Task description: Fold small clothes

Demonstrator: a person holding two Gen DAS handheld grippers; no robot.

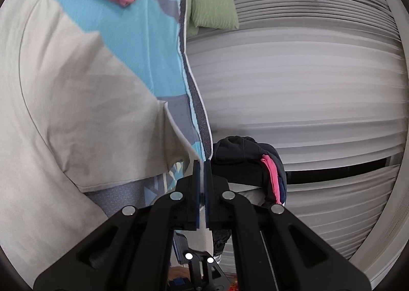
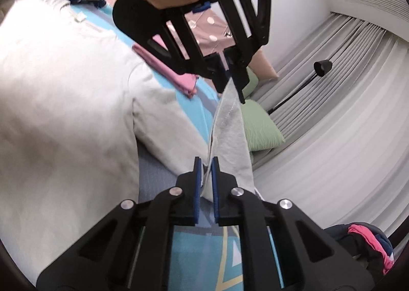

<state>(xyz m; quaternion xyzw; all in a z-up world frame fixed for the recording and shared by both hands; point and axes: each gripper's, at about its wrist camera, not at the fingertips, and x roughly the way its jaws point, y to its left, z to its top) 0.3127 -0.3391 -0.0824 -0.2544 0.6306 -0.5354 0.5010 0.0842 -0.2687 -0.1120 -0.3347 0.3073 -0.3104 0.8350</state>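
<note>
Both grippers pinch the pale grey garment (image 2: 230,122) (its sleeve edge): left gripper (image 1: 203,163) above, right gripper (image 2: 206,160) below.

Left tool (image 2: 234,86) and right tool (image 2: 205,163) both clamped, left raised ahead of right.

Bed (image 2: 194,260) with a blue patterned cover

A pale grey garment (image 2: 64,111) lies spread on it, a folded pink cloth (image 2: 179,81) beyond, green pillows (image 2: 263,127) at the far end.
</note>
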